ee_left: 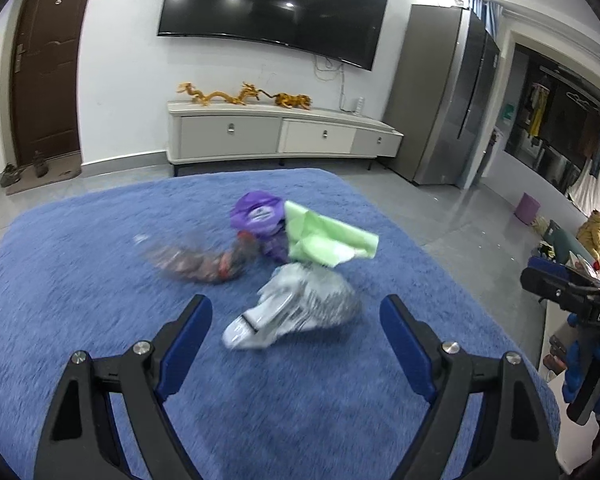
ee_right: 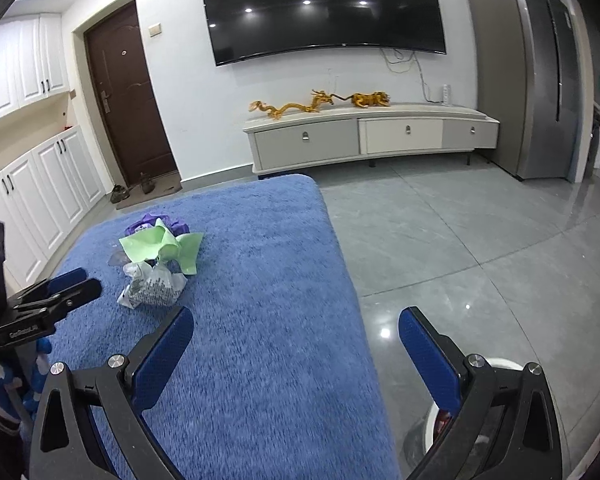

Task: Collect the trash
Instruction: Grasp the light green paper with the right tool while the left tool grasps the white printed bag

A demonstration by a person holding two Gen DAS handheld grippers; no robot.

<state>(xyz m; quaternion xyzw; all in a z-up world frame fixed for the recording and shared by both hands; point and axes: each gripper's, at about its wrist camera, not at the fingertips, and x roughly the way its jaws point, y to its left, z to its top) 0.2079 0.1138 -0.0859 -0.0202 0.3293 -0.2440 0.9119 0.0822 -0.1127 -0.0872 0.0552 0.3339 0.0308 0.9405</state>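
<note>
A pile of trash lies on the blue plush cover (ee_left: pixel 80 280): a crumpled white and grey printed bag (ee_left: pixel 296 312), a light green wrapper (ee_left: pixel 328 236), a purple wrapper (ee_left: pixel 258 216) and a blurred dark reddish wrapper (ee_left: pixel 204 264). My left gripper (ee_left: pixel 296 320) is open, its jaws on either side of the white bag, just in front of it. My right gripper (ee_right: pixel 296 336) is open and empty, over the cover's right edge, well to the right of the pile (ee_right: pixel 156 264). A white bin rim (ee_right: pixel 500 364) shows below the right gripper.
The blue cover (ee_right: pixel 260 320) ends at a grey tiled floor (ee_right: pixel 460 240) on the right. A white TV cabinet (ee_right: pixel 372 140) with golden figurines, a wall TV, a brown door (ee_right: pixel 124 92) and a grey fridge (ee_right: pixel 540 80) stand beyond. The right gripper shows at the left wrist view's right edge (ee_left: pixel 572 300).
</note>
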